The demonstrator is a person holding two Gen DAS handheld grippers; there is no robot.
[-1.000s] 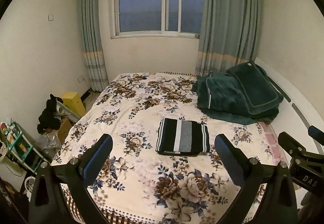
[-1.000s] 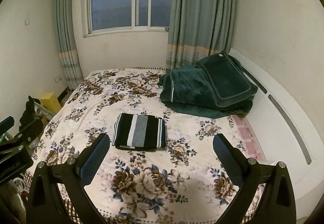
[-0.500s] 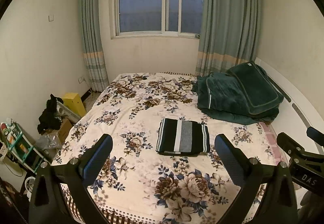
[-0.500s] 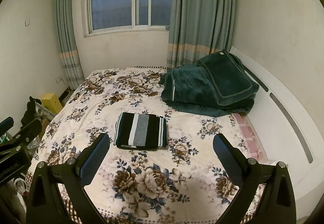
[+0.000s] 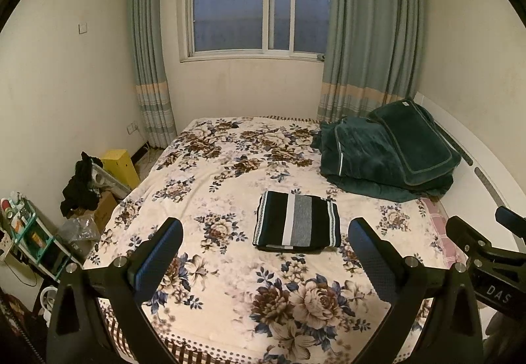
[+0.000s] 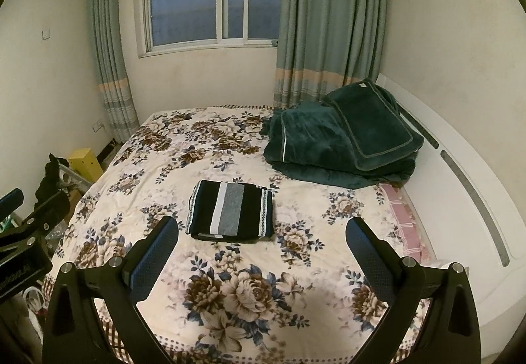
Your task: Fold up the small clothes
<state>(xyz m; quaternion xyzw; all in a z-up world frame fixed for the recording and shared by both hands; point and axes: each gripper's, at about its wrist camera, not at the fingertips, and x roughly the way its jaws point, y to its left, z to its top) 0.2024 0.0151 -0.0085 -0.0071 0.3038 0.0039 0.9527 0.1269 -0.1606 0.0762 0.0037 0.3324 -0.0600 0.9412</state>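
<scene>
A folded striped garment (image 5: pixel 297 222), black with white and grey bands, lies flat in the middle of the floral bedspread (image 5: pixel 230 173); it also shows in the right wrist view (image 6: pixel 231 211). My left gripper (image 5: pixel 264 234) is open and empty, held above the bed's near edge, short of the garment. My right gripper (image 6: pixel 261 234) is open and empty, also back from the garment. The right gripper's body shows at the right edge of the left wrist view (image 5: pixel 486 258). The left gripper's body shows at the left edge of the right wrist view (image 6: pixel 26 232).
A folded dark green blanket with a cushion (image 5: pixel 384 153) lies at the bed's far right by the white headboard (image 6: pixel 460 166). A yellow box (image 5: pixel 120 166), dark clothes and a shelf rack (image 5: pixel 29 232) stand on the floor to the left. A window and curtains are behind.
Both grippers have drifted slightly; the view of the bed shifts a little. The garment has not moved and both grippers stay open.
</scene>
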